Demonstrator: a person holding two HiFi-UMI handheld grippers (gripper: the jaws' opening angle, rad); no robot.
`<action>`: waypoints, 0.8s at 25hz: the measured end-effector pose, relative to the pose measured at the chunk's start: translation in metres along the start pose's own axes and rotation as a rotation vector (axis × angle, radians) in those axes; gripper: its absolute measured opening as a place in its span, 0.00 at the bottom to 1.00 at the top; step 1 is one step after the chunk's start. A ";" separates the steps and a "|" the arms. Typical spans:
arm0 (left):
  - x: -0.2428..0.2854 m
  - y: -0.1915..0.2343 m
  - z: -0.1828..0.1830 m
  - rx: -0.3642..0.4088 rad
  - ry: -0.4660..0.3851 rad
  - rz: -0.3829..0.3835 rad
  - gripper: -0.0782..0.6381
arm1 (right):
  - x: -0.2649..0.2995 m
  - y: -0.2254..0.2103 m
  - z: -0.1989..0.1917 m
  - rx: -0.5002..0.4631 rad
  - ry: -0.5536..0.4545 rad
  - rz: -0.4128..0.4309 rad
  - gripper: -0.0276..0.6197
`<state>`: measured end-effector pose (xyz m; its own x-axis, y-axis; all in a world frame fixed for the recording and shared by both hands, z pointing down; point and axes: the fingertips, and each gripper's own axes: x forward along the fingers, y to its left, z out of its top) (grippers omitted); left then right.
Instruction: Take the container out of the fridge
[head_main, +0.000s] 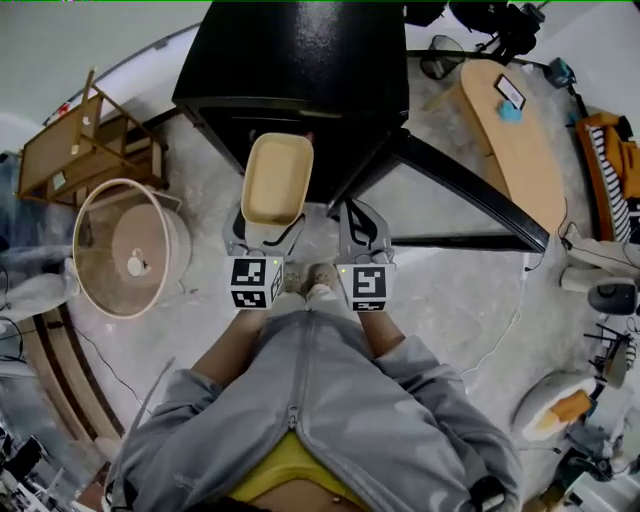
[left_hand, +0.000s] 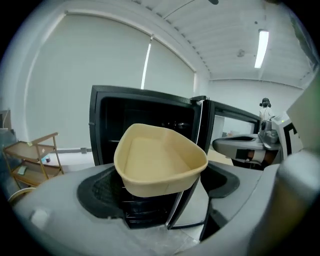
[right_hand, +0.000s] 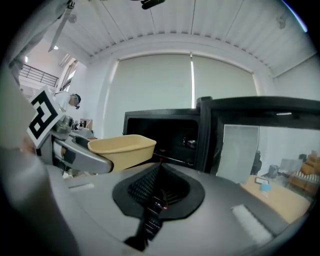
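A tan, open-topped container hangs in front of the black fridge, outside its dark opening. My left gripper is shut on the container's near rim. In the left gripper view the container fills the space between the jaws of the left gripper, with the open fridge behind it. My right gripper is alongside, shut and empty. In the right gripper view the pads of the right gripper meet, and the container shows to the left.
The fridge door stands open to the right. A round white drum and a wooden rack stand at the left. A long wooden table is at the right. The person's shoes are just below the grippers.
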<state>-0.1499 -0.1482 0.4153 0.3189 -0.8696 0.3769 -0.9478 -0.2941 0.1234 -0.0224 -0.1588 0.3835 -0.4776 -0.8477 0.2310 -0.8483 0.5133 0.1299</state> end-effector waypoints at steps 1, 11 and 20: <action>-0.006 -0.001 0.010 0.003 -0.009 0.002 0.80 | -0.004 0.000 0.009 -0.003 -0.010 0.004 0.04; -0.051 -0.004 0.092 -0.003 -0.156 0.033 0.80 | -0.044 -0.009 0.091 -0.053 -0.152 0.004 0.04; -0.054 -0.002 0.104 0.016 -0.166 0.041 0.80 | -0.045 -0.017 0.103 -0.032 -0.153 0.019 0.04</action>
<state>-0.1649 -0.1423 0.2993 0.2775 -0.9341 0.2245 -0.9602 -0.2621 0.0964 -0.0100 -0.1435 0.2721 -0.5252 -0.8468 0.0847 -0.8319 0.5318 0.1583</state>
